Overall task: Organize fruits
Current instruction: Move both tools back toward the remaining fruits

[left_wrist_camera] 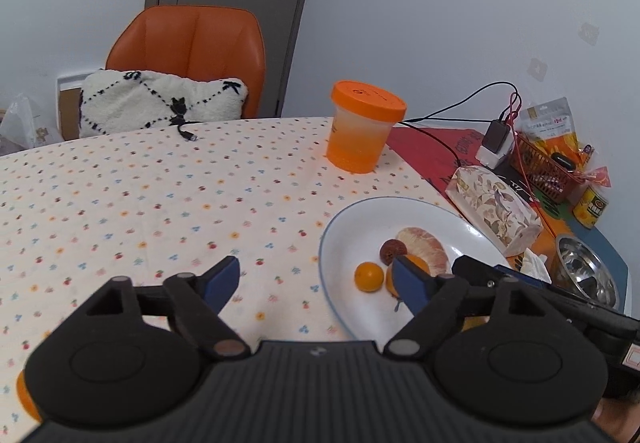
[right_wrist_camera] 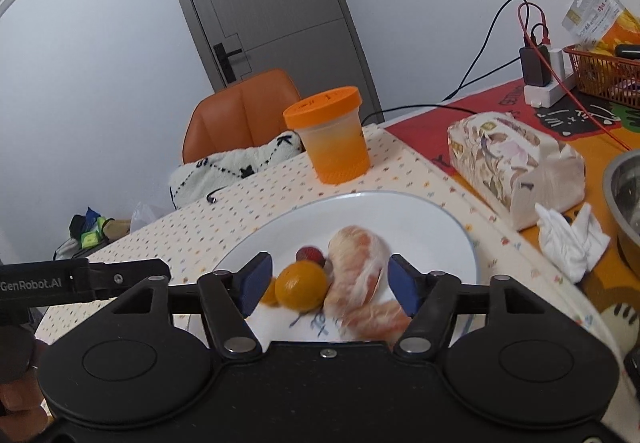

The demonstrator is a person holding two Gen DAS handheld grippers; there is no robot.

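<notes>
Up close, the right gripper (right_wrist_camera: 330, 279) stood wide open over the near part of the plate (right_wrist_camera: 420, 211), its two blue pads (right_wrist_camera: 402, 285) flanking the fruit without touching any of it. Between the pads lay one peeled pomelo piece (right_wrist_camera: 358, 263), blurred at its near end, with one round orange fruit (right_wrist_camera: 302, 285) just beside it on the left and one small dark red fruit (right_wrist_camera: 310, 254) behind them; a second orange fruit (right_wrist_camera: 269, 295) peeked out beside the left pad. The left gripper (left_wrist_camera: 316, 279) was open wide too and held nothing, one finger over the spotted cloth (left_wrist_camera: 160, 203) and the other over the plate's (left_wrist_camera: 360, 219) edge. Its view counted the same four: two orange fruits, one (left_wrist_camera: 369, 276) clear and one (left_wrist_camera: 418, 263) partly hidden behind the blue pad (left_wrist_camera: 408, 281), one red fruit (left_wrist_camera: 390, 251) and one pomelo piece (left_wrist_camera: 426, 243), all close together on the near half of the plate. Beyond the plate stood one lidded orange cup (left_wrist_camera: 362, 127), well apart. To the right lay one tissue pack (left_wrist_camera: 494, 205), one crumpled tissue (right_wrist_camera: 570, 239), one steel bowl (left_wrist_camera: 586, 269), one can (left_wrist_camera: 590, 207) and one mesh basket (left_wrist_camera: 544, 163). One orange chair (left_wrist_camera: 192, 55) with one cushion (left_wrist_camera: 160, 101) stood at the far side of the table.
</notes>
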